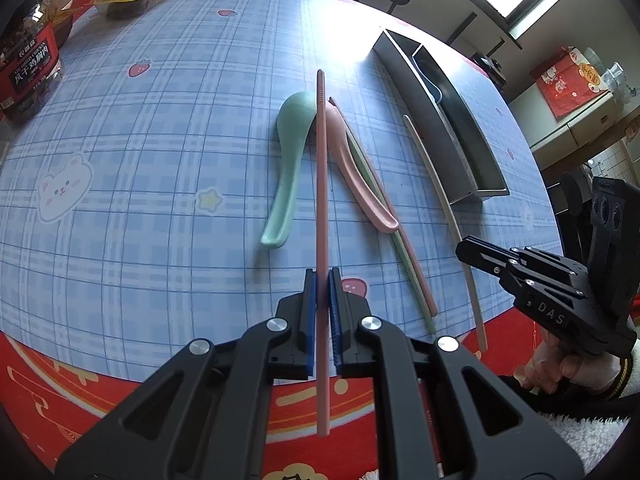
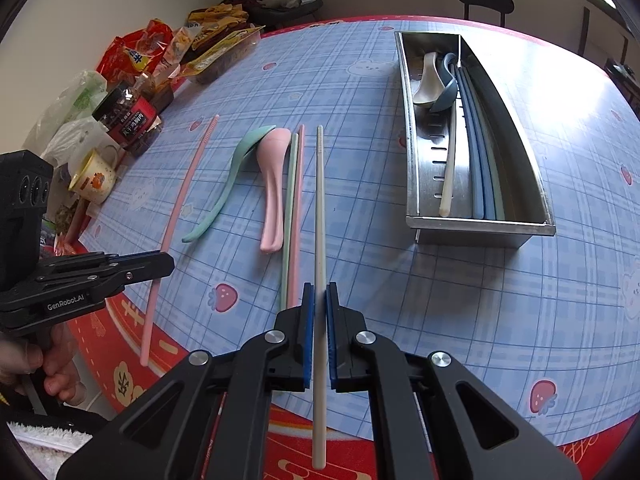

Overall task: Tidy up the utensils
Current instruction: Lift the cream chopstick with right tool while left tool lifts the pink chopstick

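Right wrist view gives me the desk (image 2: 440, 320) under its blue checked cloth, with the steel utensil tray (image 2: 480, 222) at the far right. Already in the tray I count 2 spoons, 1 white chopstick and several blue and pale chopsticks, so I judge the job partly done. Loose on the cloth lie a green spoon (image 2: 224, 184), a pink spoon (image 2: 274, 184) and 2 chopsticks, 1 green and 1 pink, just beside it. My left gripper (image 1: 322, 312) is pinching a pink chopstick (image 1: 321, 180), lifted off the cloth. My right gripper (image 2: 319, 328) is pinching a white chopstick (image 2: 319, 200), also clear of the desk. By my estimate both go to the tray next.
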Tool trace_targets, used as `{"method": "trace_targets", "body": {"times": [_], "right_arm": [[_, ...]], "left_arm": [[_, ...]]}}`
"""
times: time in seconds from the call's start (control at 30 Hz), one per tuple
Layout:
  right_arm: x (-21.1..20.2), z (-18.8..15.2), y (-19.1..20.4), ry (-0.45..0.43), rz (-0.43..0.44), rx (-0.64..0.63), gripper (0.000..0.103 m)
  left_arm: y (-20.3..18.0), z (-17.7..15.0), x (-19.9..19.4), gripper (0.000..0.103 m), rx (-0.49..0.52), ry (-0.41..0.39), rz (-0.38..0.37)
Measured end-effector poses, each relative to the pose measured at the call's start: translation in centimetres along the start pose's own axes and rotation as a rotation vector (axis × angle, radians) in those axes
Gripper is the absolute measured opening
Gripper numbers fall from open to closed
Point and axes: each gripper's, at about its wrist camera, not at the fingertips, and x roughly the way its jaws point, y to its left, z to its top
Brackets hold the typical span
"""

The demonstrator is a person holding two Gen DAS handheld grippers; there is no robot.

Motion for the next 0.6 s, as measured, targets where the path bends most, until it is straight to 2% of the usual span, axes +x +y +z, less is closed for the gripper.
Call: {"method": "trace_targets", "body": {"times": [0.6], "right_arm": [[-2.0,0.6,-0.9,-0.053,0.008,0.019,0.006]], "left_arm": [[-0.9,0.9,-0.2,0.010,0.024,-0.010,0.006]]}}
